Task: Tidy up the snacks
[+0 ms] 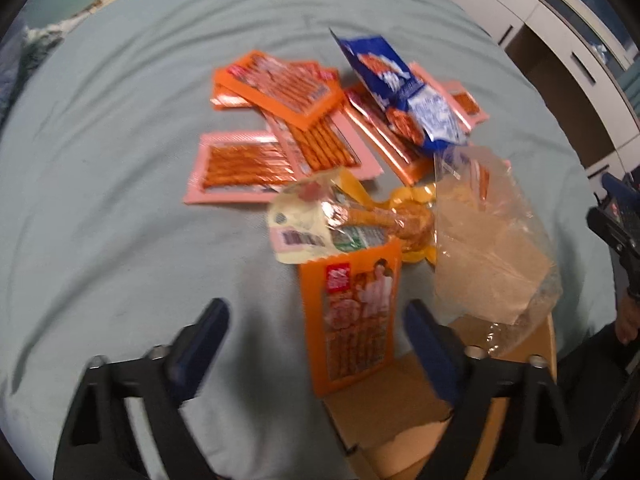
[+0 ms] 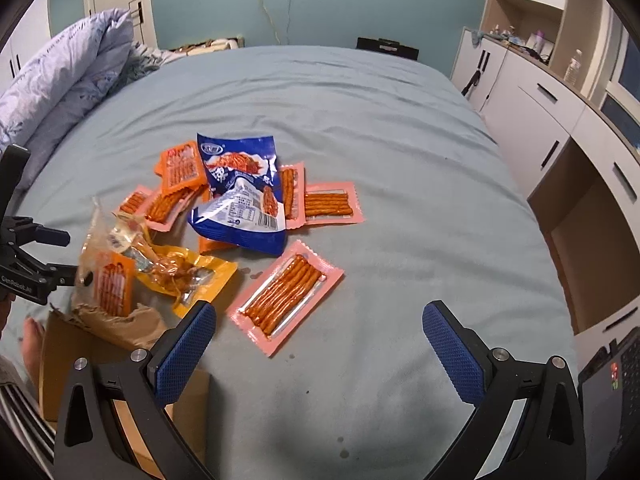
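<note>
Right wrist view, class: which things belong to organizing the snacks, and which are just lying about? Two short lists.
Belong to the job:
pink stick packet
blue snack bag
orange packet standing at the box
yellow packet
cardboard box

Just lying about:
quilt
water bottle
wall cable

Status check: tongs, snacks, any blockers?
Left tongs open around upright orange packet in the box. Right tongs open, empty. Snack pile loose on bed; no blockers.

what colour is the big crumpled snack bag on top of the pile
Blue with white panels: the big snack bag shows best in the right wrist view.
</note>
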